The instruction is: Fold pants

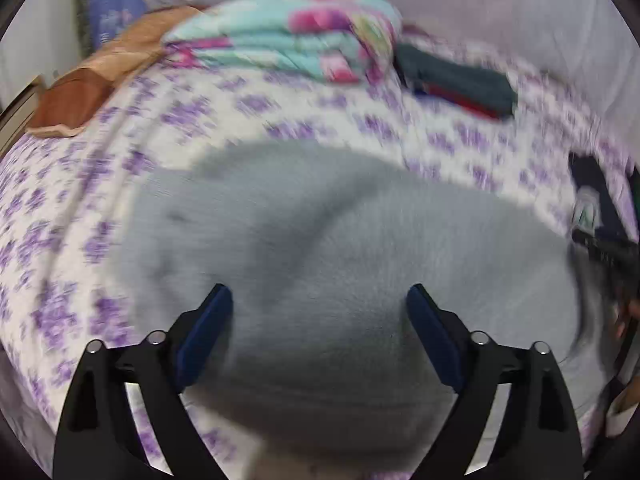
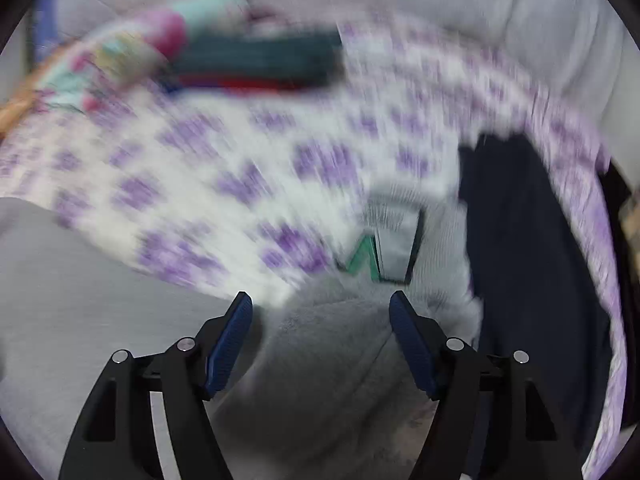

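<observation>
Left wrist view: the left gripper (image 1: pixel 319 304) points steeply down with its blue pads spread wide and nothing pinched between them. Directly under and ahead of it lies the grey pants (image 1: pixel 328 240), a broad soft mound that fills the middle of the picture, with a dark crease running up from between the fingers toward the upper right. The cloth seems to run mainly left to right across the view, though blur makes its outline uncertain.

Right wrist view: the right gripper (image 2: pixel 321 308) also stands apart, holding nothing. Grey cloth of the pants (image 2: pixel 328 352) lies beneath and between its fingers and reaches away to the lower left. Just ahead sits a pale garment with a label (image 2: pixel 394 232), beside a dark navy garment (image 2: pixel 532 248) on the right.

Both grippers hang over the pants; the left looks closer to the bulk of the fabric, the right nearer an edge.

Underneath is a bed sheet (image 1: pixel 192 116), white with purple flowers. At its far side rest a folded floral blanket (image 1: pixel 288 40) and a dark green folded stack (image 1: pixel 460 76); a pale wall or headboard lies beyond.
</observation>
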### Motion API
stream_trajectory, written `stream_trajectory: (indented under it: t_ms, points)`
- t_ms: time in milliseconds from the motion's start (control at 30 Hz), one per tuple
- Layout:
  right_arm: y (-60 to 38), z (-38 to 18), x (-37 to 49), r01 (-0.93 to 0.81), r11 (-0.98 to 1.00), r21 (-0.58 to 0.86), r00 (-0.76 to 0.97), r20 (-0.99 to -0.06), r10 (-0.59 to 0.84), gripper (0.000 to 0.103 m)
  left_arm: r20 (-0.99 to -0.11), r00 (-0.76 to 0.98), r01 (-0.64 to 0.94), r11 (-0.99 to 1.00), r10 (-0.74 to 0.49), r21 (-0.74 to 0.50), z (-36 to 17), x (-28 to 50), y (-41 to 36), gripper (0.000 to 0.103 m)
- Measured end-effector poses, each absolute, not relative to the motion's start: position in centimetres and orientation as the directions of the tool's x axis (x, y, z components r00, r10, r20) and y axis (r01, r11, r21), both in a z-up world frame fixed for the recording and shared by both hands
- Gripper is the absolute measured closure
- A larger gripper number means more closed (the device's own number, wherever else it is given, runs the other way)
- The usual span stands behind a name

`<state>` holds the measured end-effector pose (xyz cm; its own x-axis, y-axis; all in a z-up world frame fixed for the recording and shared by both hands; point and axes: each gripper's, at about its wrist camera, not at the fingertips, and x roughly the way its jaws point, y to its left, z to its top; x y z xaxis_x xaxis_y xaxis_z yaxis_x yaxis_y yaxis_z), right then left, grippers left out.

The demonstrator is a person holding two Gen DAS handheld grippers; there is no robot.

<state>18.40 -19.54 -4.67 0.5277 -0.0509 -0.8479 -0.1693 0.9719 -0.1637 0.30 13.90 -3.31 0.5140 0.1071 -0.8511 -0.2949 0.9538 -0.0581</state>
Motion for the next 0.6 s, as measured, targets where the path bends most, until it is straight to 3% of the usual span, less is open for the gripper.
stream_trajectory:
  t_ms: [67, 100, 133, 233, 300, 400, 467, 567, 600]
  points:
    - [-21.2, -5.1, 18.7, -0.147, 0.985, -0.088, 0.501, -0.866, -0.002, 0.055, -0.859, 0.495, -0.290, 0.957, 0.133, -0.019, -4.9, 0.8, 13.6, 0.008]
    - [-22.1, -4.5, 18.3, -0.153, 0.986, -0.066, 0.512, -0.859, 0.022, 0.080, -0.855, 0.500, -0.279, 0.960, 0.139, -0.008, -5.3, 0.9, 13.4, 0.005]
    - [-23.3, -3.8, 17.8, -0.157, 0.987, 0.025, 0.506, -0.856, 0.103, 0.092, -0.851, 0.507, -0.270, 0.963, 0.139, -0.004, -5.4, 1.0, 13.3, 0.005]
    - [-27.8, -0.5, 14.4, -0.128, 0.953, 0.273, 0.554, -0.778, 0.297, 0.093, -0.851, 0.510, -0.258, 0.966, 0.127, -0.011, -5.5, 1.0, 13.6, 0.005]
    - [-31.4, 2.3, 9.8, -0.158, 0.883, 0.442, 0.616, -0.655, 0.438, 0.093, -0.849, 0.518, -0.245, 0.969, 0.107, -0.028, -5.3, 1.1, 13.8, 0.005]
    - [-36.6, 3.1, 2.1, -0.163, 0.772, 0.614, 0.679, -0.498, 0.540, 0.093, -0.847, 0.526, -0.208, 0.977, 0.078, -0.040, -5.6, 0.4, 14.0, 0.005]
    - [-38.7, 1.3, -0.8, -0.121, 0.738, 0.664, 0.676, -0.490, 0.551, 0.093, -0.852, 0.520, -0.170, 0.985, 0.067, -0.027, -5.6, 0.2, 13.8, 0.005]
    - [-39.7, -4.3, -2.7, -0.005, 0.750, 0.662, 0.586, -0.606, 0.538, 0.093, -0.865, 0.499, -0.141, 0.990, 0.053, -0.021, -5.4, 0.4, 13.9, 0.005]
    - [-39.6, -5.5, -2.8, 0.015, 0.769, 0.640, 0.560, -0.642, 0.523, 0.084, -0.869, 0.492, -0.137, 0.990, 0.055, -0.015, -5.4, 0.5, 13.8, 0.005]
